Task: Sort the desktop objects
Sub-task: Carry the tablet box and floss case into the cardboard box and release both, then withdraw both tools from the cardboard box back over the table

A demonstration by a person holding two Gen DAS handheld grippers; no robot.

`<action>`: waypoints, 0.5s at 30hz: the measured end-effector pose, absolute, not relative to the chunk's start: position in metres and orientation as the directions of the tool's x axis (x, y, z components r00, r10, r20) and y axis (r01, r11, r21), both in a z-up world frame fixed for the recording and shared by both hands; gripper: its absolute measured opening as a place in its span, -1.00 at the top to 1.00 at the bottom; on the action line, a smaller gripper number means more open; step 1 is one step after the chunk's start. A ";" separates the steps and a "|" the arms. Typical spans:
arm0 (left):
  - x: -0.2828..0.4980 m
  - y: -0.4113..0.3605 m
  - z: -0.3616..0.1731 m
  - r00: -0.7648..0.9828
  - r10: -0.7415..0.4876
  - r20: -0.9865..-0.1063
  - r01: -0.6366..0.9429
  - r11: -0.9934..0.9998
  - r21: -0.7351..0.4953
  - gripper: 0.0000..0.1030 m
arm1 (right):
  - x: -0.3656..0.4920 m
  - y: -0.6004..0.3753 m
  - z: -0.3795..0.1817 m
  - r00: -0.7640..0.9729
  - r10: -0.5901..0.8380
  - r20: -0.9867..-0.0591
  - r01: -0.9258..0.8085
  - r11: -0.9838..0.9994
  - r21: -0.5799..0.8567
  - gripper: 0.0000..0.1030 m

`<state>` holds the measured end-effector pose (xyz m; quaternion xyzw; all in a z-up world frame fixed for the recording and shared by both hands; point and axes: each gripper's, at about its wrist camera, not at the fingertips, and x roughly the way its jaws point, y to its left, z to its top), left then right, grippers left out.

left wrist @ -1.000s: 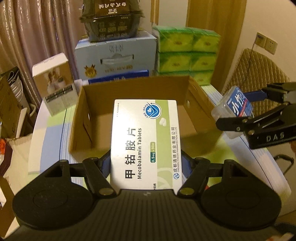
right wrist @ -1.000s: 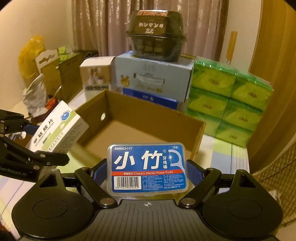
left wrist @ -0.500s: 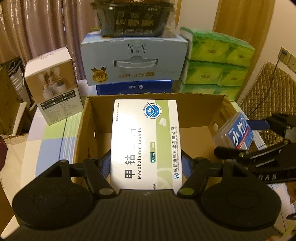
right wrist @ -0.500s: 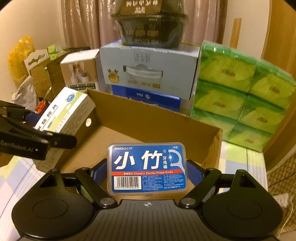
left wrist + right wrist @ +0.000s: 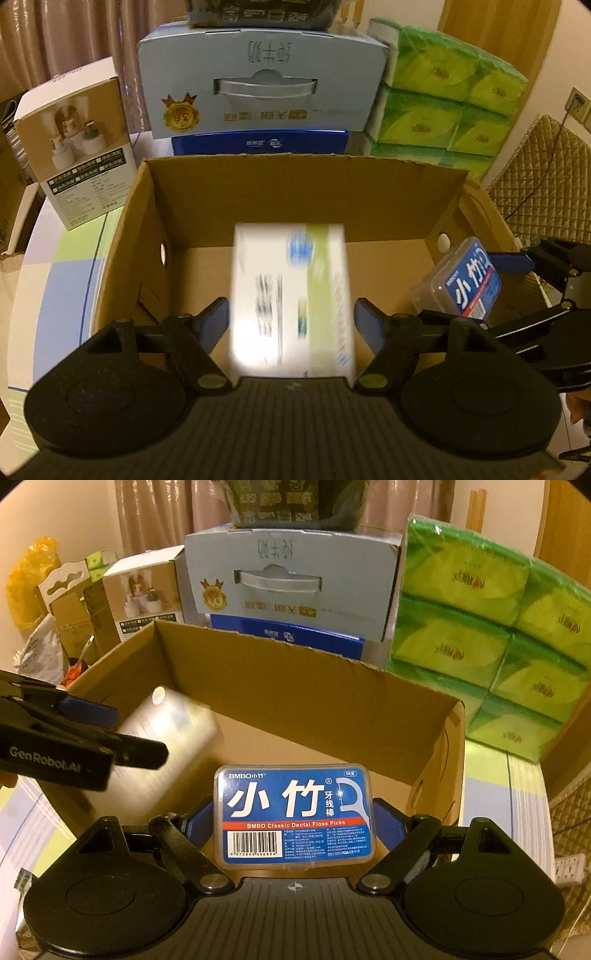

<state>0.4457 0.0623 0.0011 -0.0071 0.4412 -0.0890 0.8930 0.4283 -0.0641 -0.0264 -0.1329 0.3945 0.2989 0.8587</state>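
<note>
1. Nearest, the left gripper (image 5: 291, 317) is seen spread apart, with a small gap visible between each blue pad and the white-and-green tablet box (image 5: 290, 302); the box is motion-blurred between the fingers, above the inside of the cardboard box (image 5: 306, 184).
2. Alongside, the right gripper (image 5: 293, 825) is clamped on the blue dental floss pick case (image 5: 293, 814), which is held flat between the blue pads, over the near right part of the cardboard box.
3. From the right wrist view, the tablet box (image 5: 162, 738) is seen as a bright blur just beside the left gripper's fingers (image 5: 88, 710), within the carton's left half.
4. Behind the cardboard box, a pale blue carton with a handle (image 5: 262, 77) is stacked on a dark blue box (image 5: 258, 142).
5. To the left, a white product box (image 5: 77, 147) stands upright on the table (image 5: 70, 266); to the right, green tissue packs (image 5: 447, 103) are piled.
</note>
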 end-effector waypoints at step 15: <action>0.420 0.074 0.021 0.646 -0.143 -0.749 0.144 0.987 -0.065 -0.38 | 0.429 -0.065 -0.023 0.531 0.425 -0.733 -0.598 0.801 0.031 -0.96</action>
